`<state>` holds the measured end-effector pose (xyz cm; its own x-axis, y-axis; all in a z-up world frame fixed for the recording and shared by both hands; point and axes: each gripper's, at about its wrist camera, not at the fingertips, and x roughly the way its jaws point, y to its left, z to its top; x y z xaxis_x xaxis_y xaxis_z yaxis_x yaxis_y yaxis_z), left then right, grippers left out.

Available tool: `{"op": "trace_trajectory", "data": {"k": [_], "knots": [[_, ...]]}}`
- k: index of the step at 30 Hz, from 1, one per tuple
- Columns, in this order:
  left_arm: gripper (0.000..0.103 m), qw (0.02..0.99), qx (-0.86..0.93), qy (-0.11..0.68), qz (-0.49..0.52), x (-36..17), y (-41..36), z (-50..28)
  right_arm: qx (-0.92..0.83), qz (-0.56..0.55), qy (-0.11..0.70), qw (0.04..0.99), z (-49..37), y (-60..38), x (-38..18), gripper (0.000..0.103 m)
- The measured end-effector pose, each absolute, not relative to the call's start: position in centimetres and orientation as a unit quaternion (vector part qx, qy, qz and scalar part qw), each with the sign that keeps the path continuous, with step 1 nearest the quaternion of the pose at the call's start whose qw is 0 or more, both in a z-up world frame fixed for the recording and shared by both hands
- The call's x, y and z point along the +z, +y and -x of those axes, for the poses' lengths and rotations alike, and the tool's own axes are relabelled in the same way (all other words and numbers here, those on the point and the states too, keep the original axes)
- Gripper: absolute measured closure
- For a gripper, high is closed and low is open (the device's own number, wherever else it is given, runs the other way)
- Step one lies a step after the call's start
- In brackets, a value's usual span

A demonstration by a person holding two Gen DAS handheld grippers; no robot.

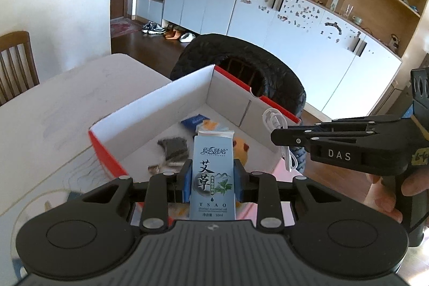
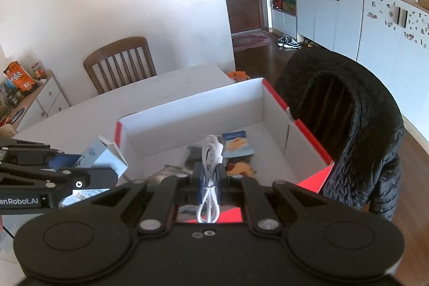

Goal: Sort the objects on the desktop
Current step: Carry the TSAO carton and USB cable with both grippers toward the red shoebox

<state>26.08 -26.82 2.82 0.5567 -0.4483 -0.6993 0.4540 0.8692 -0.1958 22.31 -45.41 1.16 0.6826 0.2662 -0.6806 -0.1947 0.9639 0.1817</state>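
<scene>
Desk fills the left of your left wrist view, pale and bare there, with a wooden chair at the far left edge. At centre, your left tongs are clamped on a pale blue essential-oil carton, held upright at lower centre of the frame, in front of the near wall of the red-and-white box. Inside the box lie a grey pouch, a blue packet and something orange. A black jacket hangs over the chair behind the box. At the right edge your hand holds the other tool, its tongs closed on a white cable at the box's right wall.

In your right wrist view, the carton shows at the left, just outside the box's left corner. At centre, your right tongs are pinched together on the coiled white cable, over the near part of the box.
</scene>
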Motion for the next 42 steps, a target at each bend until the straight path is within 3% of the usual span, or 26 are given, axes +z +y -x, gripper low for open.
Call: {"op": "trace_trajectory", "data": {"k": [9, 25, 42], "knots": [[0.075, 0.876, -0.236, 0.419, -0.03, 0.9, -29.7, -30.5, 0.143, -0.062, 0.399, 0.904, -27.8, -47.3, -0.1, 0.095], [0.075, 0.865, -0.198, 0.456, -0.061, -3.0, -32.5, -35.7, 0.16, 0.008, 0.423, 0.892, -33.5, -45.4, -2.7, 0.095], [0.075, 0.852, -0.164, 0.49, -0.083, -6.4, -32.1, -37.7, 0.17, 0.038, 0.456, 0.873, -35.2, -44.1, -6.6, 0.095]]}}
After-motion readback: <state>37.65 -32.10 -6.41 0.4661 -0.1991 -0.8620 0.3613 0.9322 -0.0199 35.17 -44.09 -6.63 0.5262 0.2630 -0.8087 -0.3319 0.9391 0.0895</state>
